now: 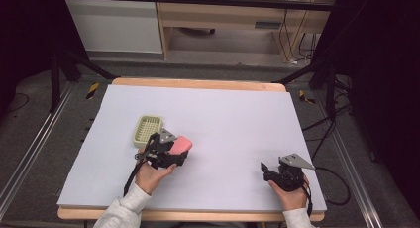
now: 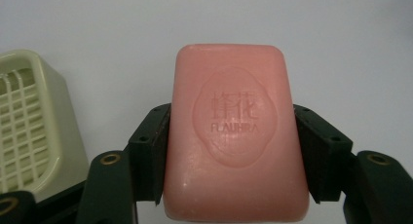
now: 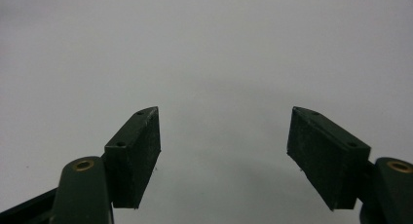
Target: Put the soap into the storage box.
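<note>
Soap, pink, clamped in left hand-held gripper just beside cream soap dish on white tabletop. Right hand-held gripper: jaws wide, nothing between them.

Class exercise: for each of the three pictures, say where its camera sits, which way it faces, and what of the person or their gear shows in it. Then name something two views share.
High view: fixed above the person's side, looking forward and down on the table; both forearms, the left claw and the right claw show.
Left gripper view: rides the left claw, looking along its jaws, shut on the pink soap.
Right gripper view: rides the right claw, facing bare tabletop, jaws apart.
Shared: soap and cream soap dish appear in the high and left gripper views.
</note>
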Motion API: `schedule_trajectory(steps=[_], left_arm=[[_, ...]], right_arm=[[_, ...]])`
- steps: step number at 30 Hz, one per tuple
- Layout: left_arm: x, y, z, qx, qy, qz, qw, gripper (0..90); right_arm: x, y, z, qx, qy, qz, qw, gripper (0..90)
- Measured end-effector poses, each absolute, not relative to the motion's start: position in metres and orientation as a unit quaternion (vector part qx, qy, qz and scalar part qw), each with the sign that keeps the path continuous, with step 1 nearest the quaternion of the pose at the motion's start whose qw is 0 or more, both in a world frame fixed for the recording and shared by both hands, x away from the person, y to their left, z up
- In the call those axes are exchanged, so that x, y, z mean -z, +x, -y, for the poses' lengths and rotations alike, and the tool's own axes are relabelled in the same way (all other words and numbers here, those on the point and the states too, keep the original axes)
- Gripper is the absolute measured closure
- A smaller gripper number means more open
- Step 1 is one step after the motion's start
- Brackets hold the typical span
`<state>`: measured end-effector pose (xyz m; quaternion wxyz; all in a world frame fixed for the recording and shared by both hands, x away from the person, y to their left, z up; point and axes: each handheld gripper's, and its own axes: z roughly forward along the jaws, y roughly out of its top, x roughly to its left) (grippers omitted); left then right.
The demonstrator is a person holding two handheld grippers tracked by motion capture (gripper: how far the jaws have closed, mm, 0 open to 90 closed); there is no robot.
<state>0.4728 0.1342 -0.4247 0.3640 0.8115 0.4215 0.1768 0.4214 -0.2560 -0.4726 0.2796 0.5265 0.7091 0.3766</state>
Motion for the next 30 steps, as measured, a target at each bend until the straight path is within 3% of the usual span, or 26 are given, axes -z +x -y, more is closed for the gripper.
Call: schedule_trajectory(steps=[30], left_arm=[[0.407, 0.492, -0.185, -0.196, 0.77, -0.473, 0.38, 37.3]], right_arm=[[0.473, 0.419, 0.255, -0.378, 0.526, -0.711, 0.275, 27.9]])
